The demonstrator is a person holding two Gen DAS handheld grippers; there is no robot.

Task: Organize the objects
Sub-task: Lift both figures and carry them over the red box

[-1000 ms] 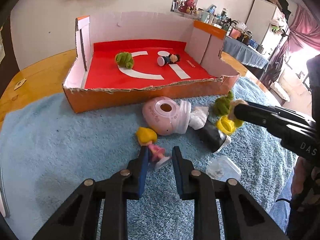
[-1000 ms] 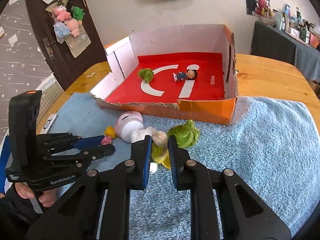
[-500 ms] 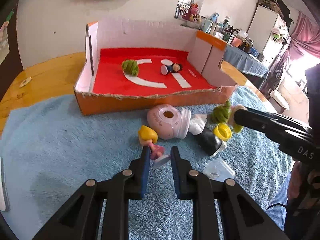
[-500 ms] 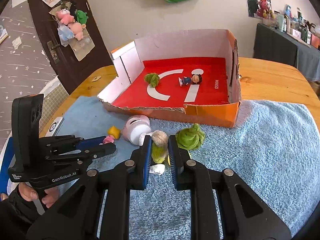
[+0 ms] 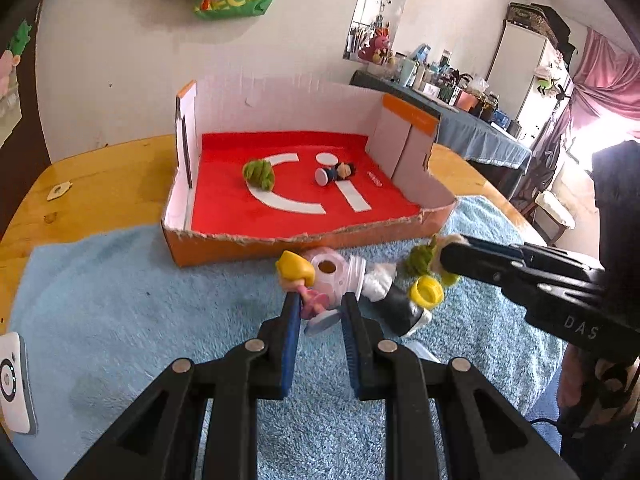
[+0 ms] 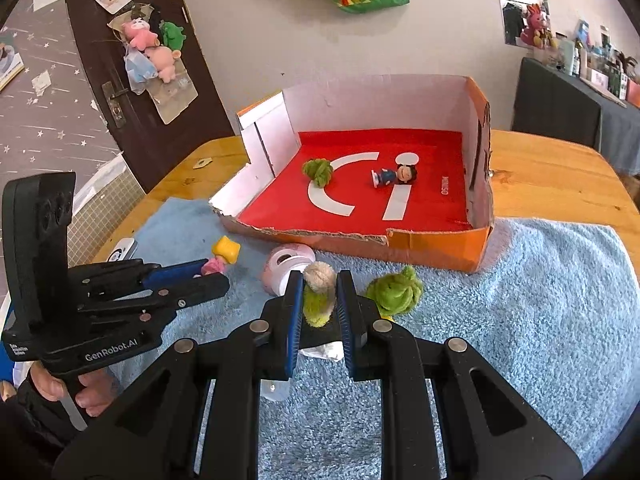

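Observation:
My left gripper (image 5: 318, 304) is shut on a small doll with yellow hair and a pink dress (image 5: 304, 292), held above the blue towel; it also shows in the right wrist view (image 6: 220, 258). My right gripper (image 6: 318, 294) is shut on a yellow-green fuzzy toy with a beige top (image 6: 318, 296), lifted off the towel. The open cardboard box with a red floor (image 6: 420, 240) lies ahead and holds a green fuzzy ball (image 6: 318, 171) and a dark-haired figure (image 6: 394, 176). A second green fuzzy ball (image 6: 394, 290) lies on the towel right of my right gripper.
A pink round container (image 5: 340, 276), a yellow cap (image 5: 427, 292), a black-and-white item (image 5: 400, 308) and white crumpled paper (image 5: 380, 278) lie on the blue towel (image 6: 540, 300) before the box. A white device (image 5: 12, 388) sits at the left. The wooden table (image 6: 560, 176) edges the towel.
Both grippers have risen and moved toward the box. The left lifted the doll off the towel; the right lifted the yellow-green toy away from the green ball.

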